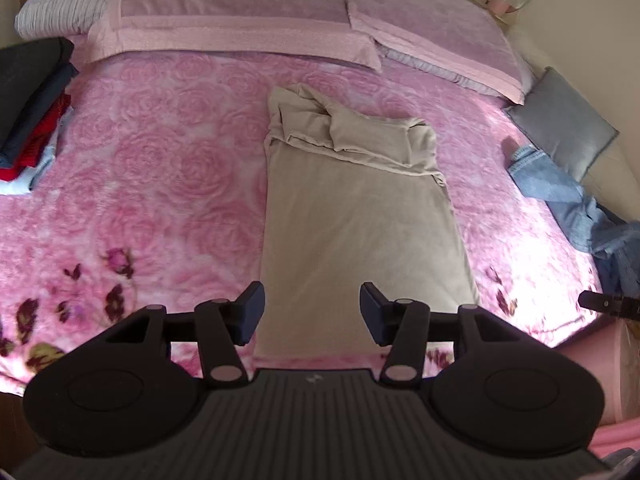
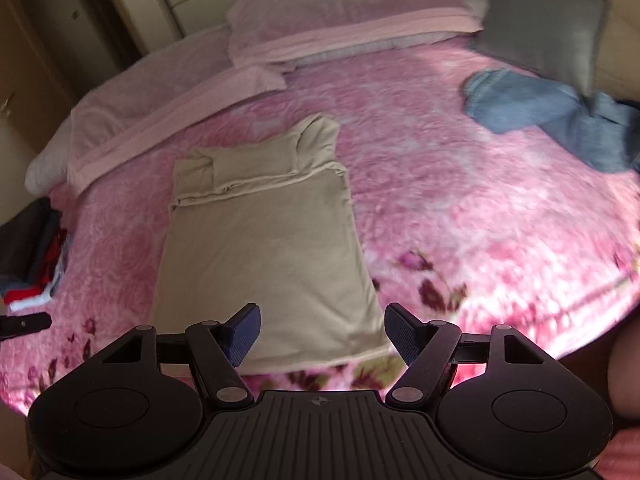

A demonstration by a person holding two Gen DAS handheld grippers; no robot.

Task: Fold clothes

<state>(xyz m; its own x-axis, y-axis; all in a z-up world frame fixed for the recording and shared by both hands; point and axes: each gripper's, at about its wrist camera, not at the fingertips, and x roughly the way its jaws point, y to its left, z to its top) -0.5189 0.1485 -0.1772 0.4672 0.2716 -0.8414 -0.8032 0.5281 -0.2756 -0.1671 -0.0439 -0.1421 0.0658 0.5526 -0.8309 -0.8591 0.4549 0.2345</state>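
Pink rose bedspread point(image 1: 160, 184) fills both views. Beige garment point(image 1: 356, 216) lies flat mid-bed, dead ahead of both grippers, long axis running straight away from them toward the pillows point(image 1: 224, 20). It's a narrow strip, sides look folded in, sleeves bunched across the far end, near hem closest to the grippers. Fits a partly folded state with lengthwise folds in and the crosswise fold open.

Left gripper point(image 1: 312, 314) hovers over the near hem, jaws spread wide, nothing between them. Right gripper point(image 2: 322, 334) same: spread, empty, over the hem's near right corner. Neither clearly nearer; left sits toward the hem's left edge, right toward its right.

Blue denim garment point(image 2: 552, 120) crumpled at far right, near a grey cushion point(image 2: 548, 24). Stack of folded clothes point(image 1: 32, 120) at the left edge.
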